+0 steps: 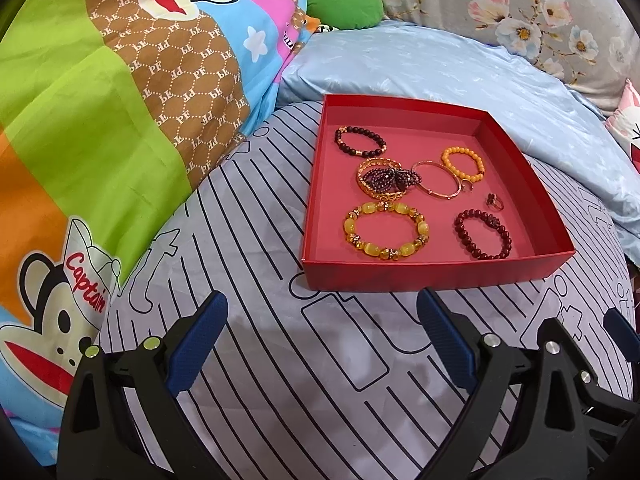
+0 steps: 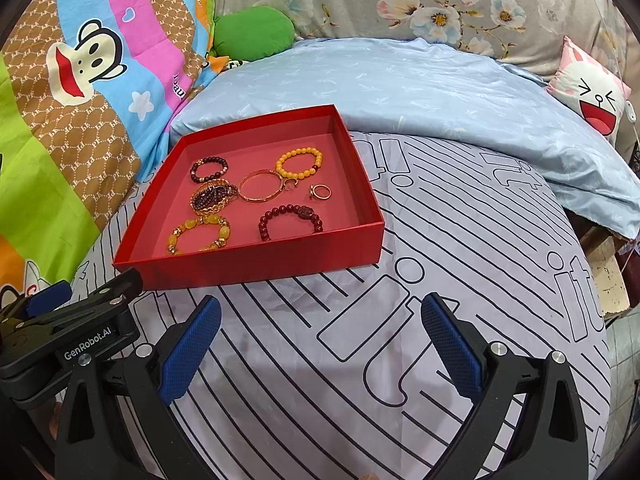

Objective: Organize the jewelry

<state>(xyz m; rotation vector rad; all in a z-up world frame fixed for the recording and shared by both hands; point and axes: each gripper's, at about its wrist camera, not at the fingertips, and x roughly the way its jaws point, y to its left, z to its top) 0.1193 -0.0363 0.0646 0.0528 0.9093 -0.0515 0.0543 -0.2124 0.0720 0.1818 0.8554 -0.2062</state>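
Observation:
A shallow red box (image 1: pixel 424 276) (image 2: pixel 256 262) lies on the striped bed cover and holds several pieces of jewelry: a yellow bead bracelet (image 1: pixel 386 230) (image 2: pixel 200 234), a dark red bead bracelet (image 1: pixel 482 234) (image 2: pixel 290 218), an orange bead bracelet (image 1: pixel 462 165) (image 2: pixel 299 162), a dark bead bracelet (image 1: pixel 360 141) (image 2: pixel 208 170), a gold bangle (image 1: pixel 438 184) (image 2: pixel 258 186), a purple bead cluster on a gold bangle (image 1: pixel 386 179) (image 2: pixel 212 197) and a ring (image 1: pixel 493 201) (image 2: pixel 320 191). My left gripper (image 1: pixel 322 340) is open and empty, just in front of the box. My right gripper (image 2: pixel 320 344) is open and empty, in front of the box's right corner.
A colourful cartoon quilt (image 1: pixel 100 120) is piled at the left. A light blue pillow (image 1: pixel 440 68) (image 2: pixel 400 88) lies behind the box, a green cushion (image 2: pixel 254 32) and a floral cover (image 2: pixel 440 8) beyond. A pink cartoon cushion (image 2: pixel 592 100) is at the far right.

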